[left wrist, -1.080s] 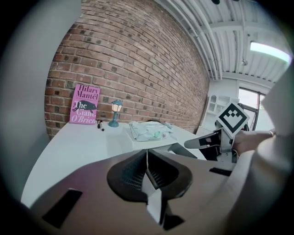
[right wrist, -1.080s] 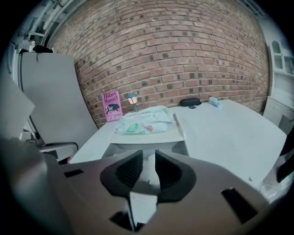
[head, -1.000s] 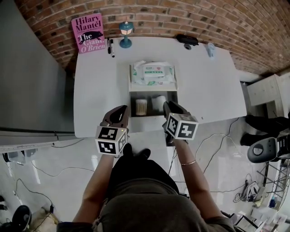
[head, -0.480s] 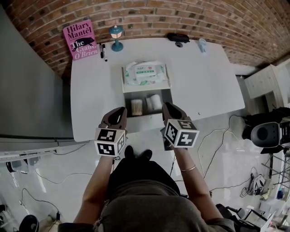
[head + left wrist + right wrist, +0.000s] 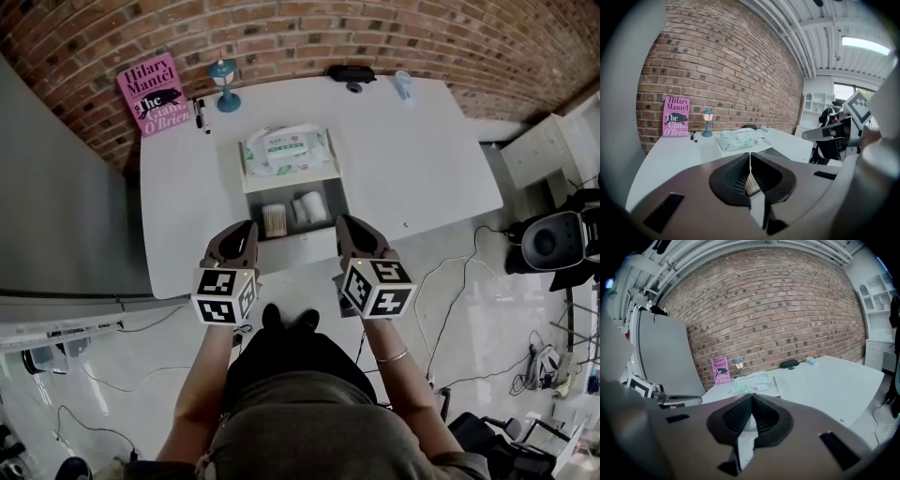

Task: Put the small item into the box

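Observation:
A white open box [image 5: 298, 240] sits mid-table. Its far section holds a pack of wipes [image 5: 284, 145]. Its near section holds a tan cotton-swab jar [image 5: 274, 219] and a white roll [image 5: 312, 207]. My left gripper [image 5: 247, 228] hovers at the box's near left corner, shut and empty; its tips meet in the left gripper view [image 5: 750, 157]. My right gripper [image 5: 344, 222] hovers at the near right corner. Its jaws are closing, the tips touch [image 5: 751, 397], and nothing is between them.
Along the brick wall stand a pink book [image 5: 150, 82], a small blue lamp [image 5: 223, 84], pens [image 5: 200, 112], a black case [image 5: 351, 72] and a small bottle [image 5: 403, 84]. A grey panel stands at the left. Cables and a black chair [image 5: 553, 239] lie on the floor.
The table and box have drifted left and slightly up in the head view. Both grippers remain by the box's near edge, with the right one's cube a little lower.

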The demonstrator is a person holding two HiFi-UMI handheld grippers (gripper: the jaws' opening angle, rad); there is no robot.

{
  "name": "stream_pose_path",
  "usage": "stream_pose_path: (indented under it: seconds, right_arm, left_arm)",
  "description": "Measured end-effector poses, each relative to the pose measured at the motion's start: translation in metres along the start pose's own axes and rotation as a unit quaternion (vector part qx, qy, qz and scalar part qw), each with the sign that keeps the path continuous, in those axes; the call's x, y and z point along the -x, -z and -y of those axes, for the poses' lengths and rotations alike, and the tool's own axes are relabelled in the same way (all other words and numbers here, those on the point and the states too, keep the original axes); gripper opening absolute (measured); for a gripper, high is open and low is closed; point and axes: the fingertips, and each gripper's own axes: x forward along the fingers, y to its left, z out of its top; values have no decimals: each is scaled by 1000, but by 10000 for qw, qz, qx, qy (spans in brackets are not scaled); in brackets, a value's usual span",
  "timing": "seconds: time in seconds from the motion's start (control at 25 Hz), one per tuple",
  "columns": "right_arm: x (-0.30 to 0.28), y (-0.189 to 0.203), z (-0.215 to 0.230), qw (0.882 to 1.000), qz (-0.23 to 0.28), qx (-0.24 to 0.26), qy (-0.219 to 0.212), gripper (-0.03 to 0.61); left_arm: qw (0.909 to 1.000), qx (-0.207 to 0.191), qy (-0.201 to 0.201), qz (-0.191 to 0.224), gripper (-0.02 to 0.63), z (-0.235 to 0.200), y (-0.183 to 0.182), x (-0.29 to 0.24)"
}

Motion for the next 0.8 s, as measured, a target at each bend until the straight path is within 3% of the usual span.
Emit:
stream_pose_path:
  seconds: [0.4, 0.8]
  right_arm:
    - [22, -2, -1, 9991, 419, 100, -36, 2]
    - [27, -3, 3, 9988, 447, 176, -53, 2]
  left_arm:
    - [10000, -21, -3, 58, 28, 5, -5, 2]
    - [10000, -3, 3, 59, 28, 8, -7, 3]
